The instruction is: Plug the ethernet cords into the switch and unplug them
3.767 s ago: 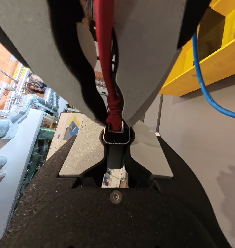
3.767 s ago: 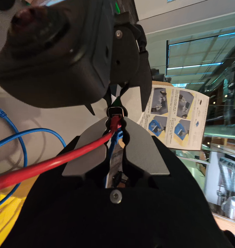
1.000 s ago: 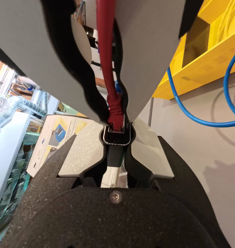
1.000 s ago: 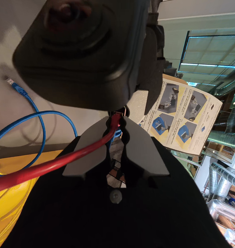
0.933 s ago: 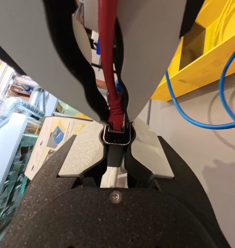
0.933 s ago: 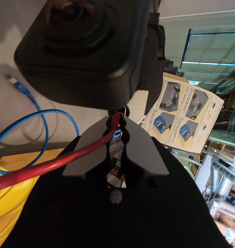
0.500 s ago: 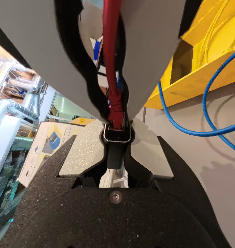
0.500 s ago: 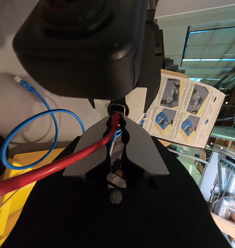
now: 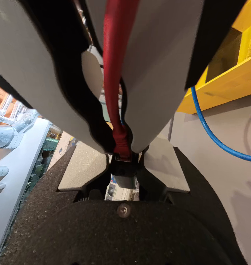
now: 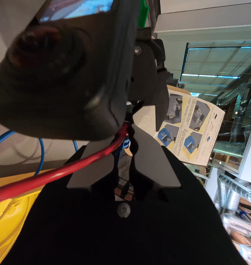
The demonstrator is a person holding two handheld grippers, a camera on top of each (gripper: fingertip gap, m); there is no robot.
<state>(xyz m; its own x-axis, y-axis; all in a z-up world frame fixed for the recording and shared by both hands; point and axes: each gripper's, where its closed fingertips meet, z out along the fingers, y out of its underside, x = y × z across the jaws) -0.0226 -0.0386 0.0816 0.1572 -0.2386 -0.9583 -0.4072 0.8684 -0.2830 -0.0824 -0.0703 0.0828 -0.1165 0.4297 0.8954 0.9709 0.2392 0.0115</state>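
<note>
Since half a second earlier, your left gripper point(image 9: 124, 159) had let its jaws spread, so the grey pads point(image 9: 84, 164) stood a little off either side of the black switch point(image 9: 123, 169) instead of clamping it; they looked released, though the slivers of space beside the switch were dark and hard to read. Your right gripper point(image 10: 126, 129) came in from beyond the switch, its jaws clenched on the boot of the red ethernet cord point(image 9: 113, 86), whose plug sat in the port on the switch's far face. By my reading the red cord's plugging-in was done and its unplugging was left. A blue cord point(image 9: 205, 129) lay looped on the grey counter point(image 9: 215, 193) to the right of the switch, attached to nothing visible, so I judged it either not yet plugged in or already pulled out; I could not tell which. Much was hidden: the latch tab on the red plug, how many ports the switch has, and whether the plug was fully seated. In the right wrist view your left gripper's body covered the switch and one right fingertip. Motion blur softened both views, and a printed sheet point(image 10: 193, 129) stood behind the switch.
</note>
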